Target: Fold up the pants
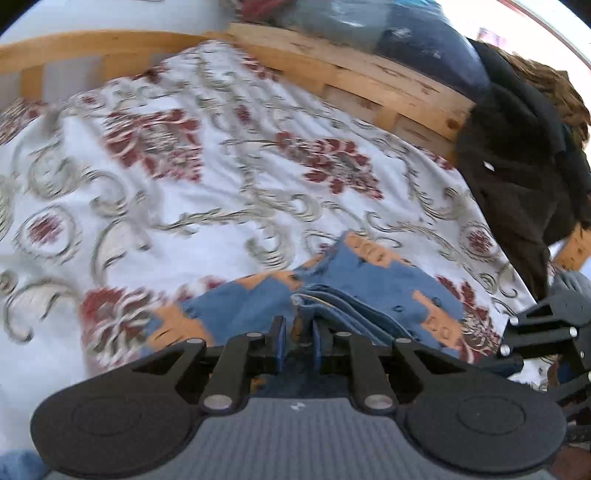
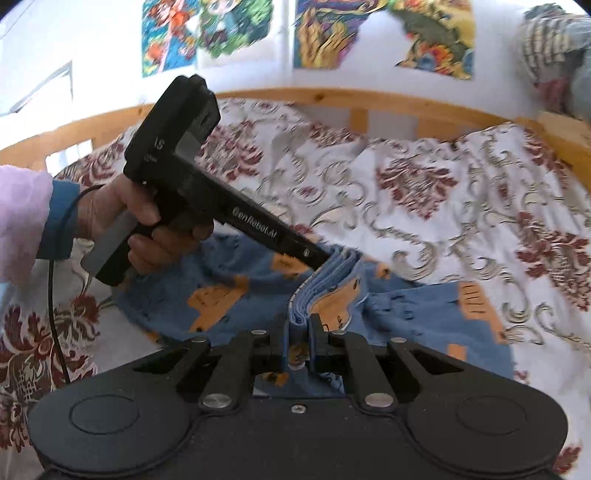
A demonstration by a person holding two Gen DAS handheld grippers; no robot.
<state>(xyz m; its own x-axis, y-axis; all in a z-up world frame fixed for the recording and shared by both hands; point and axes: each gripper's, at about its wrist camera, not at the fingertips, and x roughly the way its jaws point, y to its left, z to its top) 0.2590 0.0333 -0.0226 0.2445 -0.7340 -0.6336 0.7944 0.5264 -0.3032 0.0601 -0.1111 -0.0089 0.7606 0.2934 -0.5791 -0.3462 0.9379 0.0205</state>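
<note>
Blue pants (image 2: 417, 314) with orange patches lie bunched on a floral bed cover (image 2: 443, 184). In the right wrist view my right gripper (image 2: 298, 323) is shut on a stack of folded layers of the pants' edge. That edge runs up to my left gripper (image 2: 328, 258), which a hand (image 2: 110, 210) holds and which pinches the far end of the same edge. In the left wrist view the pants (image 1: 388, 280) spread just ahead of my left gripper (image 1: 299, 326), with the folded layers caught at its fingers. The picture is blurred by motion.
A wooden bed frame (image 2: 332, 98) rims the far side of the cover. A dark heap of clothes (image 1: 517, 166) hangs over the frame (image 1: 369, 85) at the right. Colourful posters (image 2: 369, 33) hang on the wall behind. The cover (image 1: 221, 184) stretches far to the left.
</note>
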